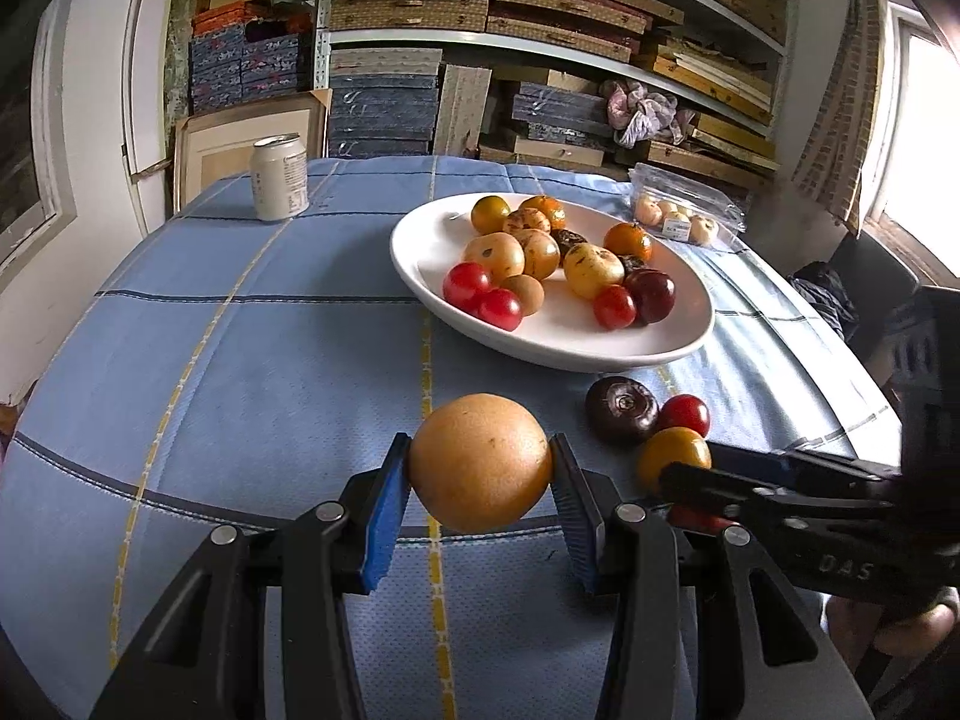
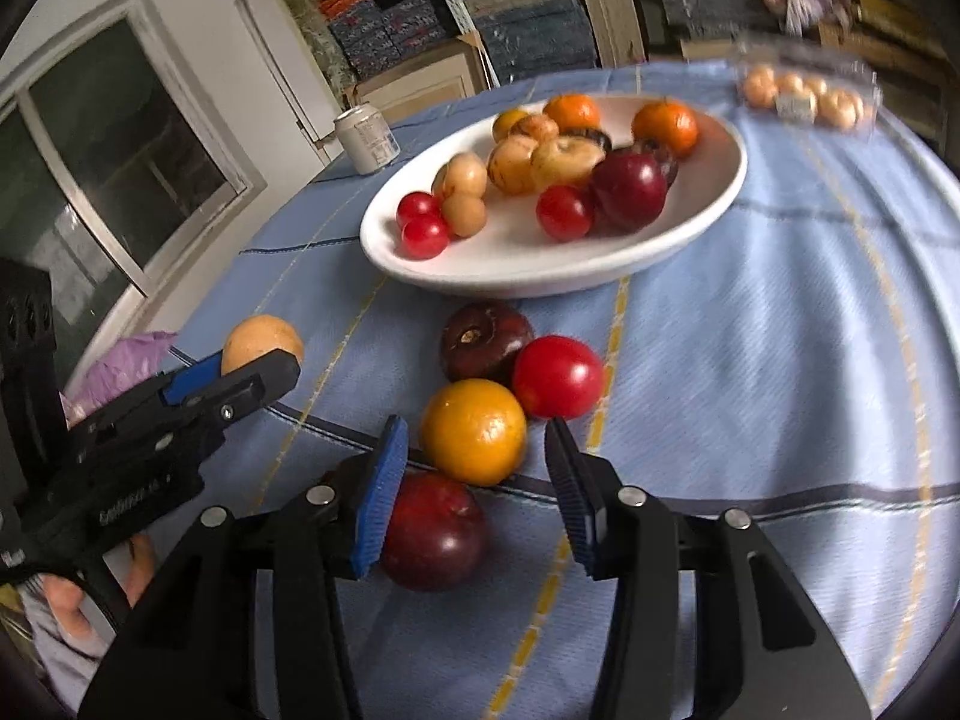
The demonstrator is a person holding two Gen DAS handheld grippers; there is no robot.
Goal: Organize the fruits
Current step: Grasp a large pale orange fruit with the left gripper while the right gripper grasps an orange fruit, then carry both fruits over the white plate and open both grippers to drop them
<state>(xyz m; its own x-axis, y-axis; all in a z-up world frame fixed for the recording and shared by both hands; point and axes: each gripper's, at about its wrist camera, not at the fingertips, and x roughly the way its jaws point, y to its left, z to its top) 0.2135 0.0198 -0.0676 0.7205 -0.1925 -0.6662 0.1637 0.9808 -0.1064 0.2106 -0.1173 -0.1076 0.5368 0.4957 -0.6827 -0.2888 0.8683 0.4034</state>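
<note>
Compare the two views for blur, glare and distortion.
Left wrist view: sharp, window blown out white, table edge bowed by fisheye. Right wrist view: motion-smeared, worst on the packet and shelves; plate and fruit softly blurred, no strong glare.

Storeroom, shelves [image 1: 558, 48] stacked with boxes, clothed table [image 1: 240, 360]

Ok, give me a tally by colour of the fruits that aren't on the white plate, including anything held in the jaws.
dark purple fruit: 1
bright red fruit: 1
yellow-orange fruit: 1
deep red fruit: 1
tan-orange fruit, held by the left gripper: 1
Total: 5
</note>
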